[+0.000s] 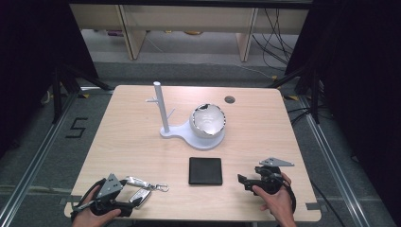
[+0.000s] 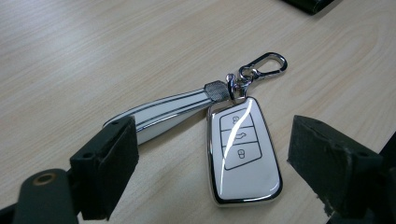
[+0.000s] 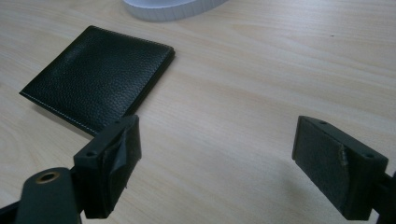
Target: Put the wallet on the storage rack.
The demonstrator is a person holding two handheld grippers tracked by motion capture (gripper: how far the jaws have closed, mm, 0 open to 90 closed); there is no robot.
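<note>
A light wooden table [image 1: 142, 142] with rounded corners stands on grey carpeted floor [image 1: 28, 156], and just left of the table a black "5" [image 1: 77, 127] is marked on that floor. Beyond the table's far edge stand pale wooden furniture legs [image 1: 134, 35], with black cables [image 1: 276, 33] trailing down to the right of them. Dark curtains [image 1: 359, 71] close in on both sides of the table, and metal rails [image 1: 331, 156] run along the floor beside it.

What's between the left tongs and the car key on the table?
Nothing visible. The left tongs are open with the key lying flat on the table between the jaws. Its strap runs under the jaw on the left of the left gripper view.
</note>
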